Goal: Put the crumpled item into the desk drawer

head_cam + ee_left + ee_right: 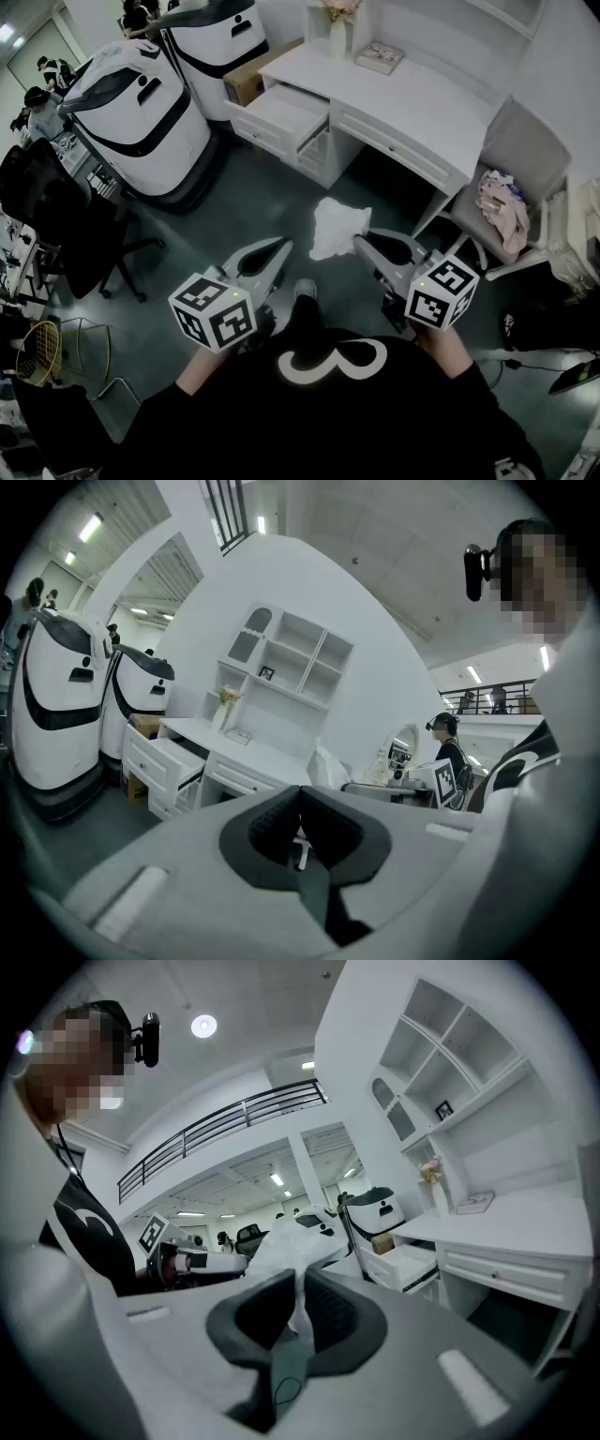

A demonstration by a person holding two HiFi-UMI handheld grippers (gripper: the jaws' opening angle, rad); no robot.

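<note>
Grey floor (246,202) lies under the crumpled item (336,225), a white wad held in the air, pinched between the jaws of the right gripper (361,241). Just beside it, the left gripper (281,246) is closed on nothing. Beyond them the drawer (281,111) of the white desk (412,98) stands open.

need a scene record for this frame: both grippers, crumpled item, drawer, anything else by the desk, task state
left gripper: shut, empty
right gripper: shut on item
item: white, crumpled, held in the air short of the desk
drawer: open, nothing seen inside
desk: white, ahead of both grippers
chair: at the desk's right end, pink clothes on the seat
task state: item not yet in drawer
</note>
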